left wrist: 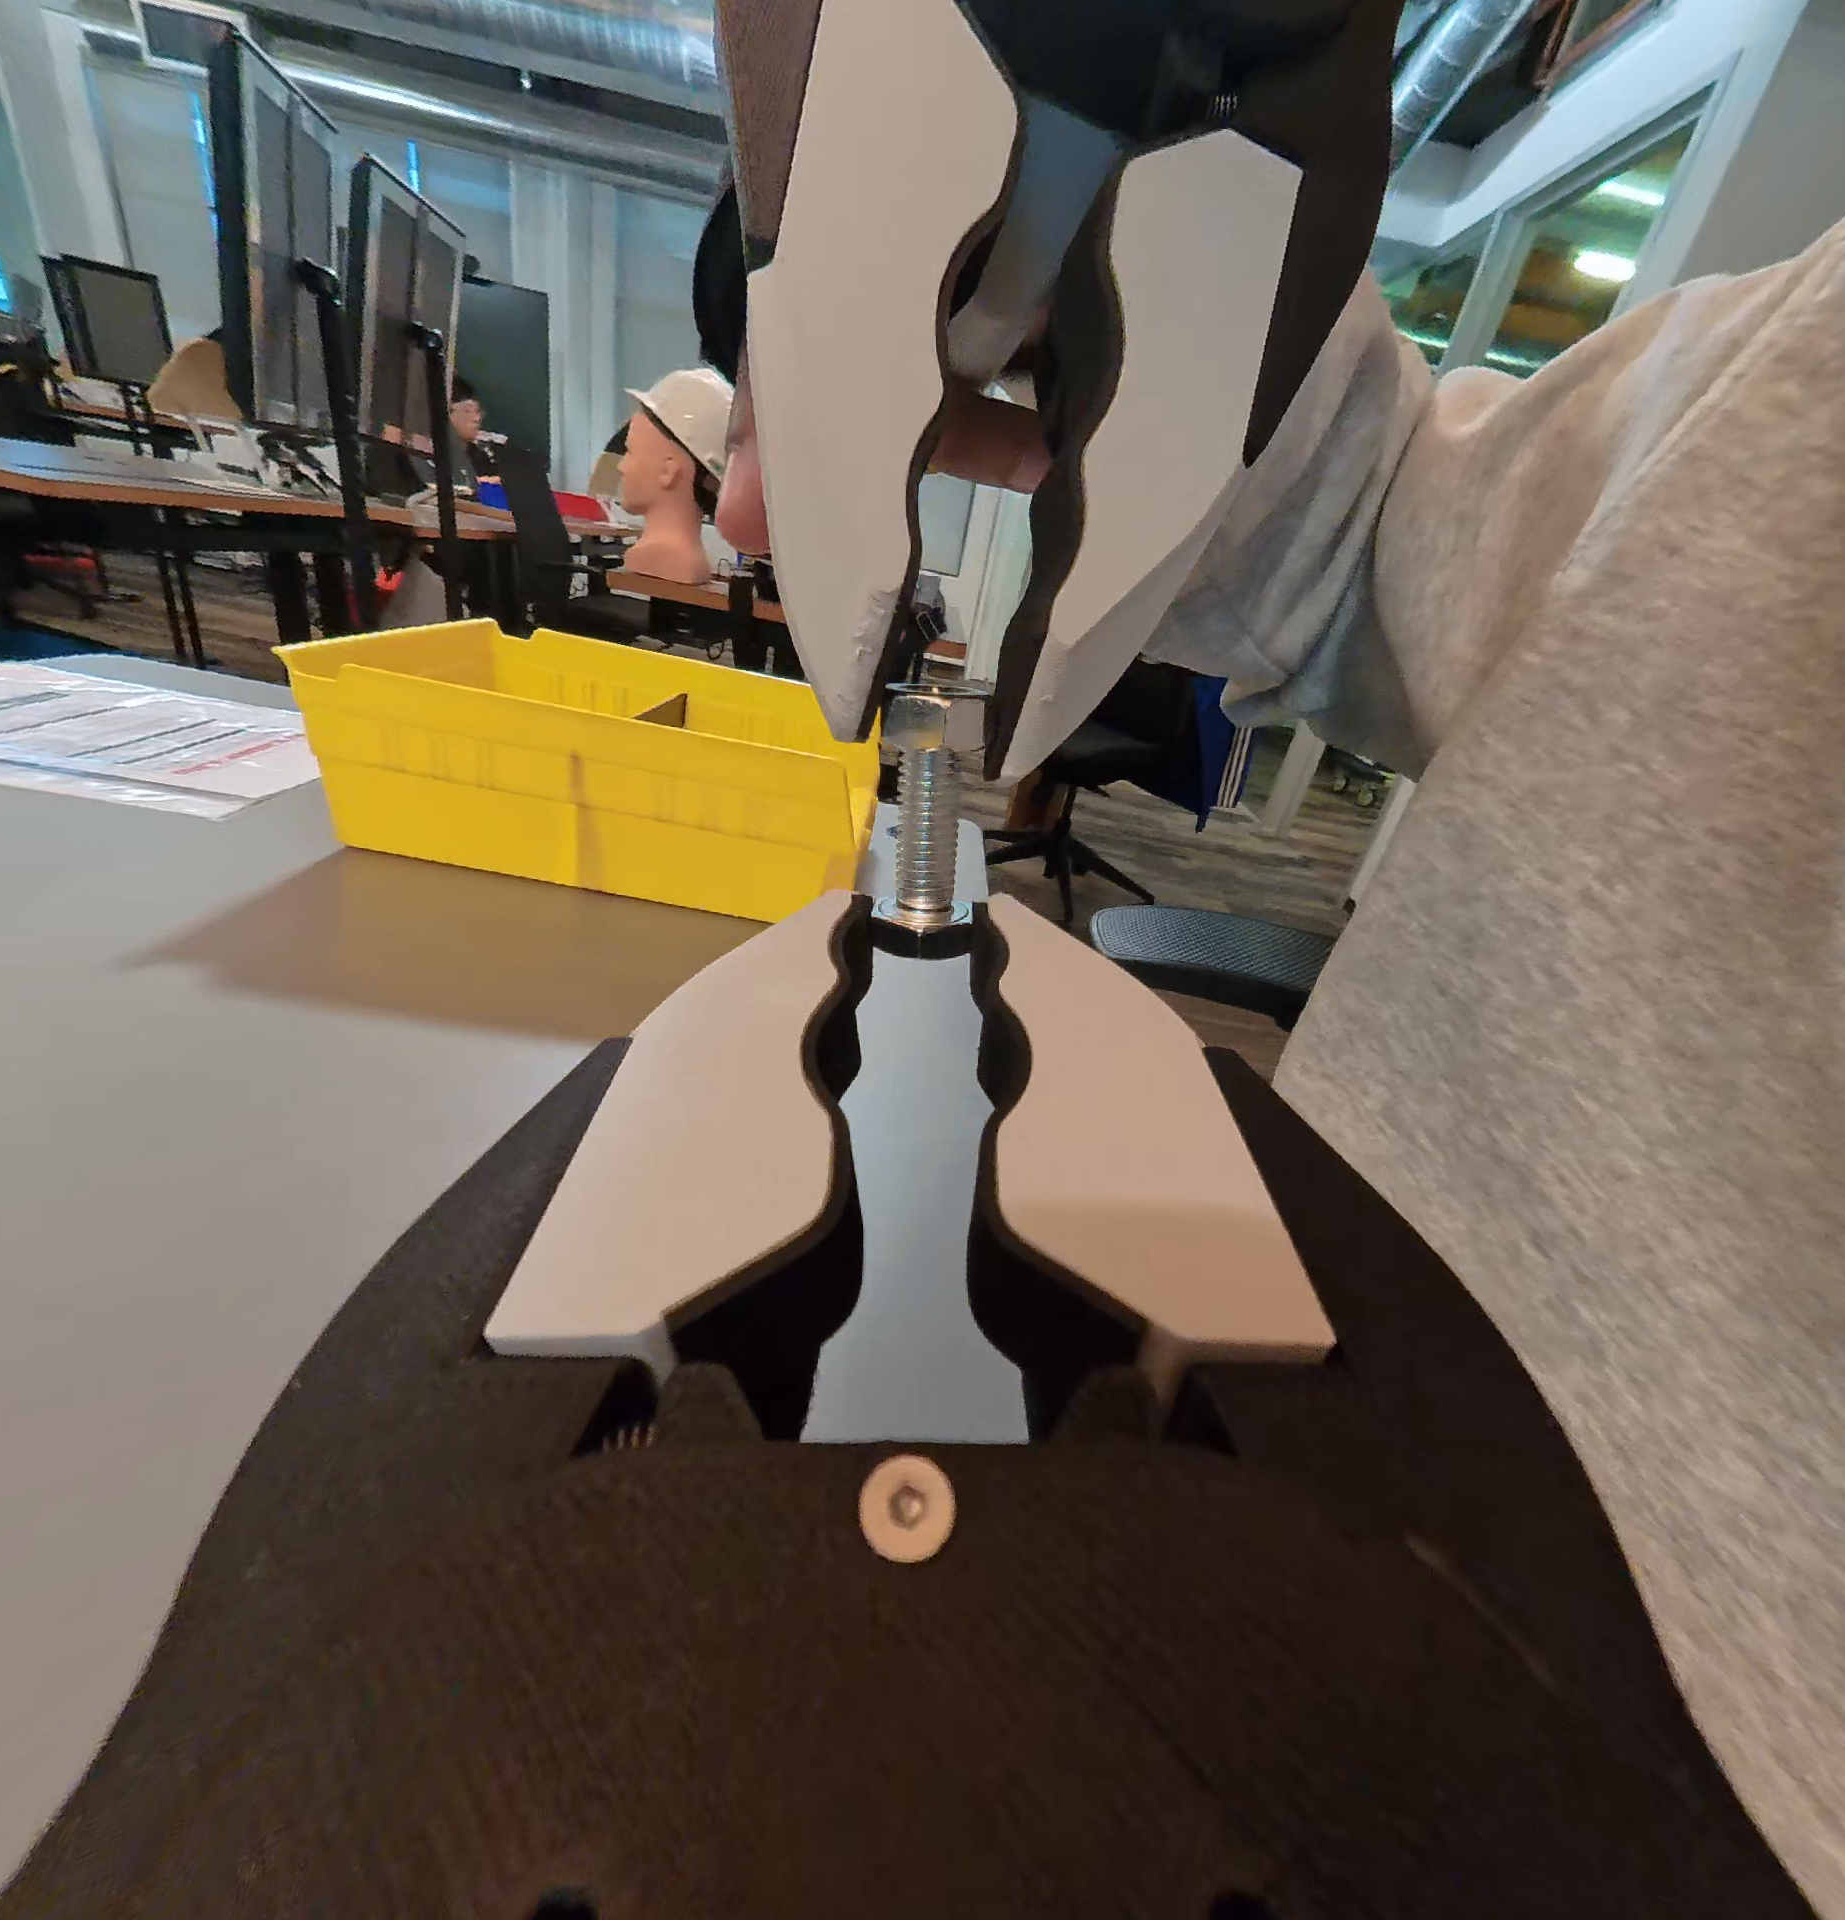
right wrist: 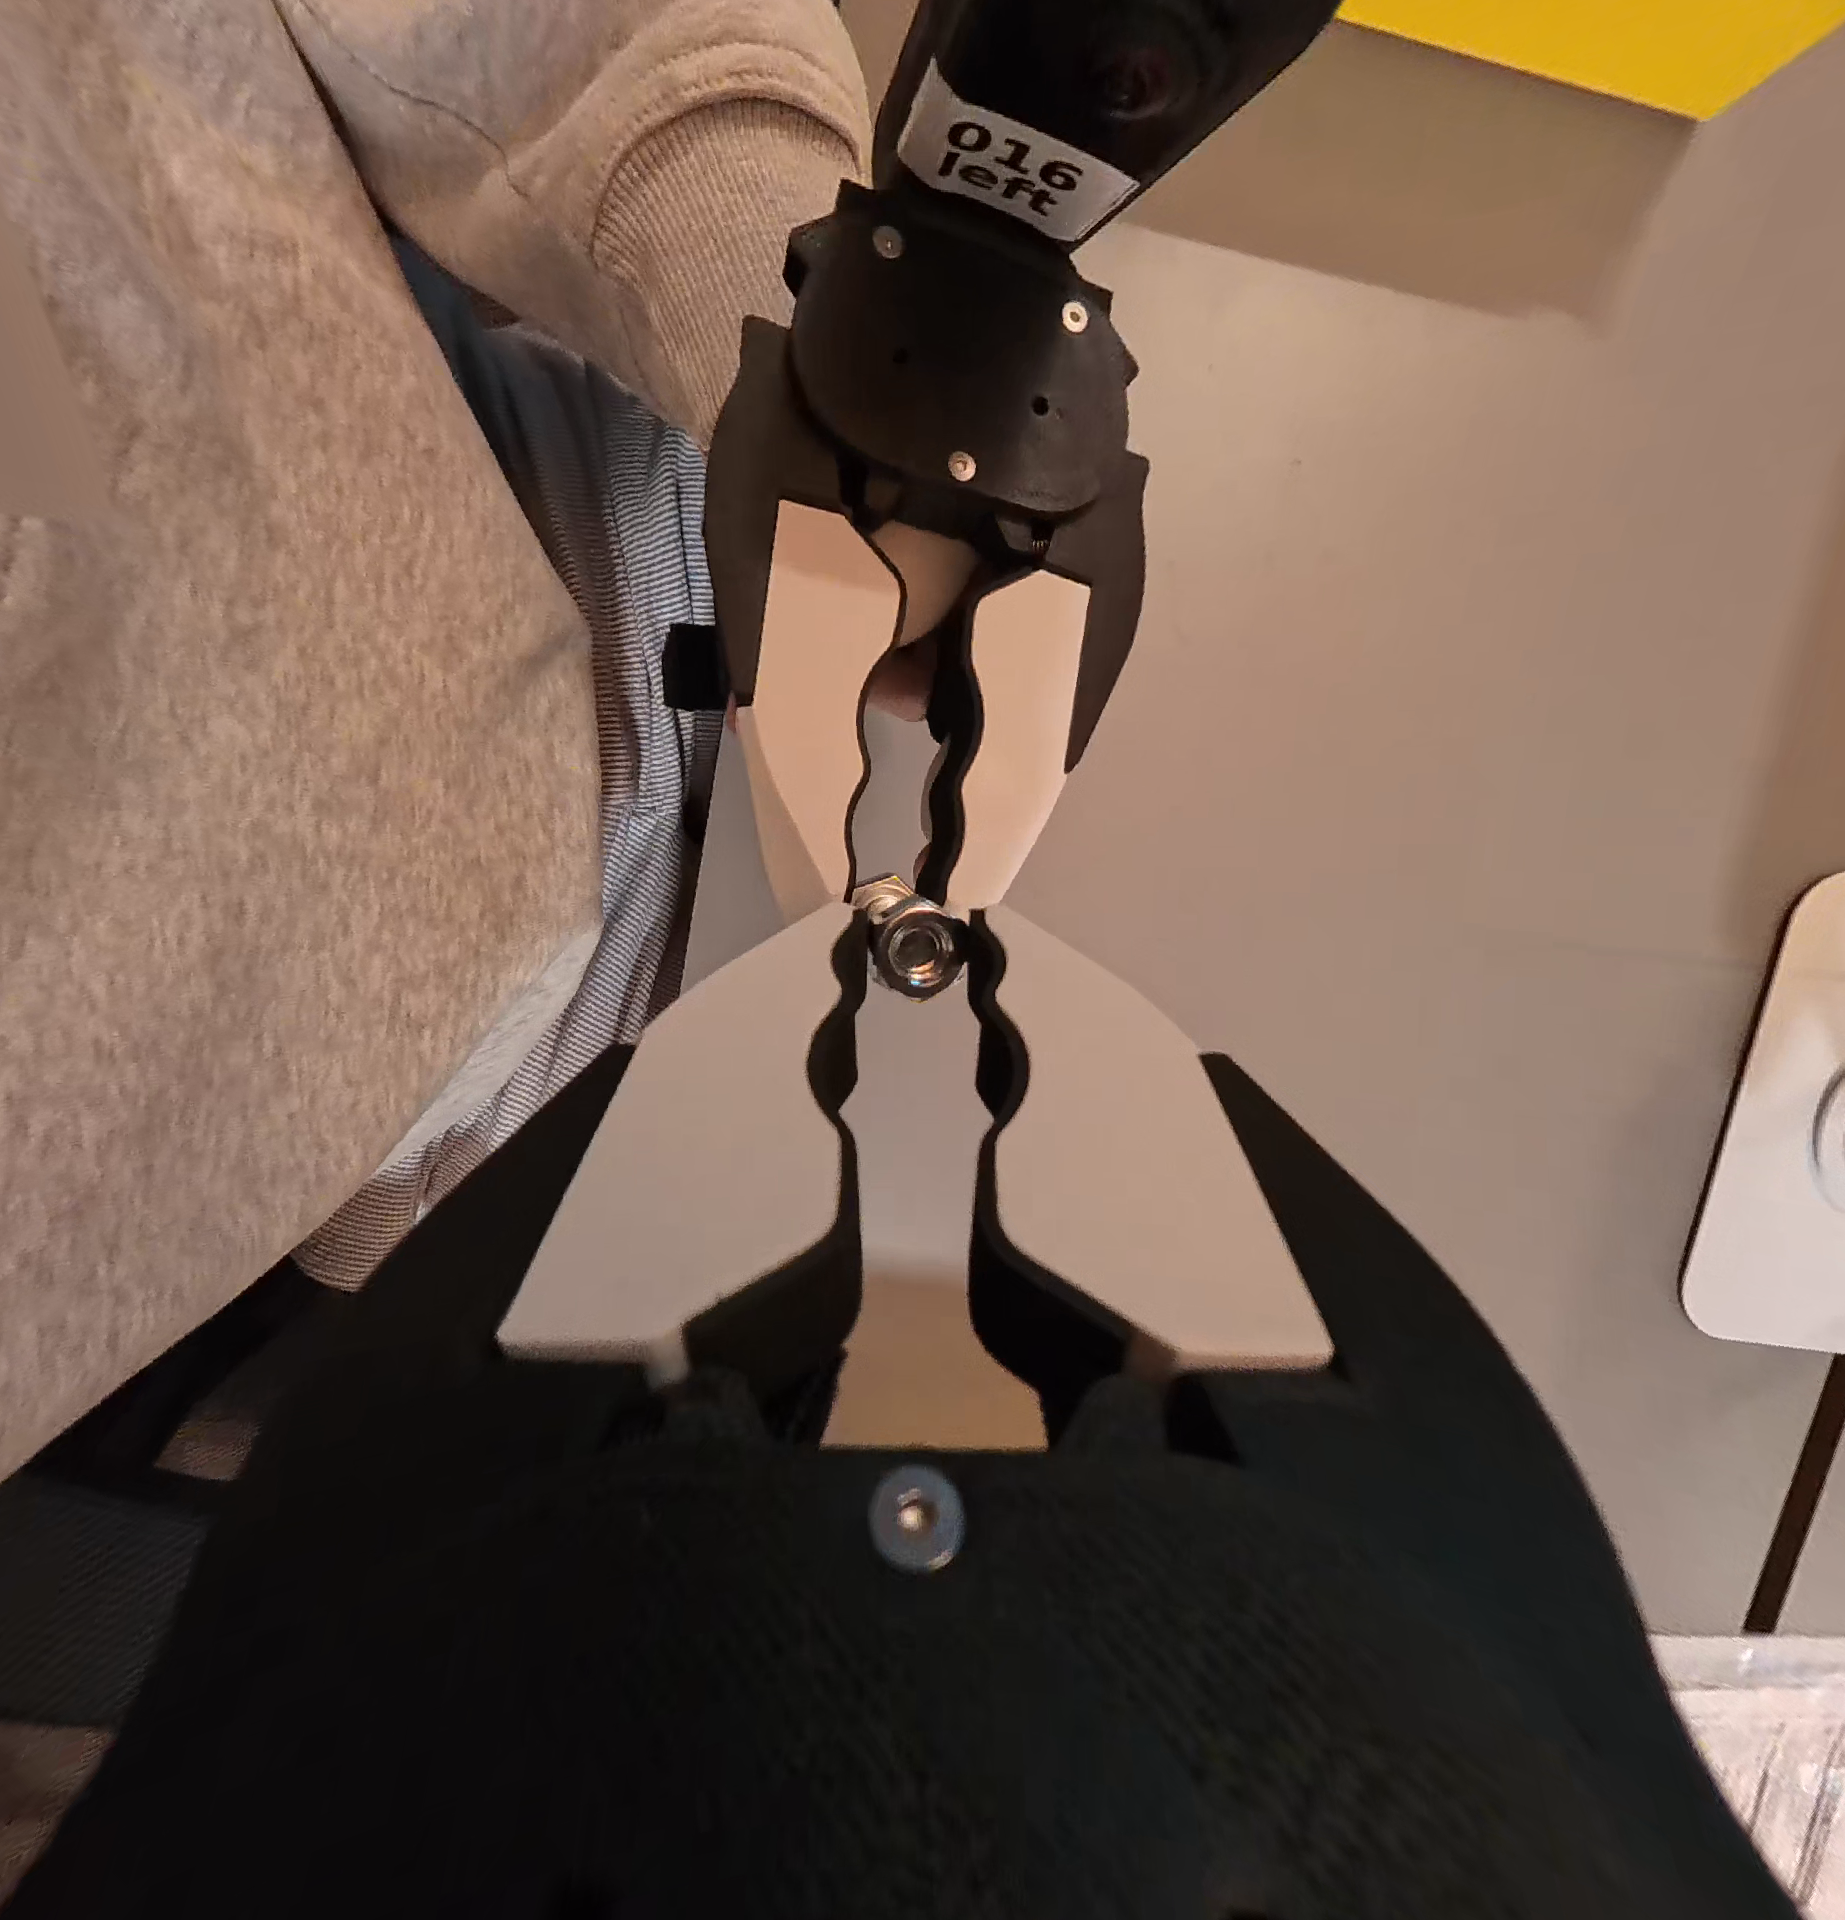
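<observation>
While the grey tabletop [left wrist: 170,1039] is spreading wide and bare around it, a yellow bin [left wrist: 585,769] is sitting well back on that surface, and it is serving as the landmark for the rest. Just left of the bin a clear plastic sleeve of printed sheets [left wrist: 118,738] is lying flat; behind the bin an open workroom is showing long desks, dark monitors [left wrist: 274,239] on stands, a mannequin head in a white hard hat [left wrist: 679,468] and exposed ducts overhead. Right of the bin and nearer the camera, the left gripper [left wrist: 913,920] is pinching a silver nut [left wrist: 916,916] between its fingertips, closed down to the nut's width. A threaded bolt [left wrist: 923,810] is standing upright out of that nut, and the right gripper [left wrist: 923,743] is reaching down from above with its tips closing on the bolt's flat head. In the right wrist view the right gripper [right wrist: 913,951] is looking straight down on the bolt head [right wrist: 916,951], with the left gripper [right wrist: 897,894] meeting it from the far side and the bin's yellow corner [right wrist: 1624,62] cut off at the top edge. A grey sleeve [left wrist: 1624,935] is filling the right side and hiding the room there. A white tray [right wrist: 1791,1122] with something shiny on it is cut off at the frame edge, too cropped to identify. How far the bolt is threaded into the nut is impossible to judge.
</observation>
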Demonstrator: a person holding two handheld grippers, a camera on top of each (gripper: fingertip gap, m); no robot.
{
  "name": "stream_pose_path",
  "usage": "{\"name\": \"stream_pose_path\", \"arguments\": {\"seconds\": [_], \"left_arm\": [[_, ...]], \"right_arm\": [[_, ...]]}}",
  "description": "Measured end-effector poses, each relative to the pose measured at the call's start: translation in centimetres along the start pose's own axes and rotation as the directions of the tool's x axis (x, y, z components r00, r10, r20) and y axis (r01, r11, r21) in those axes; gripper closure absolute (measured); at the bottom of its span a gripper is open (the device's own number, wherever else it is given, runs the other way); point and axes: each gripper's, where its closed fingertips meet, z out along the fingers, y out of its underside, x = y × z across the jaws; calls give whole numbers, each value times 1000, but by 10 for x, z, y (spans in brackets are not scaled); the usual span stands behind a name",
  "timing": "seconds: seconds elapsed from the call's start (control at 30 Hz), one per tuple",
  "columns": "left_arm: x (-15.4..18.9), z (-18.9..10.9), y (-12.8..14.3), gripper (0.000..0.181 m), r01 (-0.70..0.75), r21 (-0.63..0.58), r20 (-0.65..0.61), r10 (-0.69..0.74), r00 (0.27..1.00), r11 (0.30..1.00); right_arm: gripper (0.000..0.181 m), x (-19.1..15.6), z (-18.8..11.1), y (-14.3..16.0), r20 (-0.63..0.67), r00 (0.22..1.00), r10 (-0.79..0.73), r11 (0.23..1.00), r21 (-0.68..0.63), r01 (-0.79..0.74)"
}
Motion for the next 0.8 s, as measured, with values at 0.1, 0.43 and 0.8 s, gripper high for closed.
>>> {"name": "stream_pose_path", "arguments": {"seconds": [0.1, 0.43, 0.8], "left_arm": [[-5, -1, 2, 162, 0, -5, 25, 0, 1000, 1000], [-8, 1, 5, 162, -56, -31, 76, 58, 995, 998], [-13, 0, 5, 162, -24, -29, 90, 27, 996, 999]], "right_arm": [[156, 3, -3, -4, -14, 1000, 27, 999, 19, -27], [140, 9, -1, 4, -4, 975, 224, 974, -17, -224], [150, -3, 3, -9, -11, 995, 99, 995, 10, -98]]}}
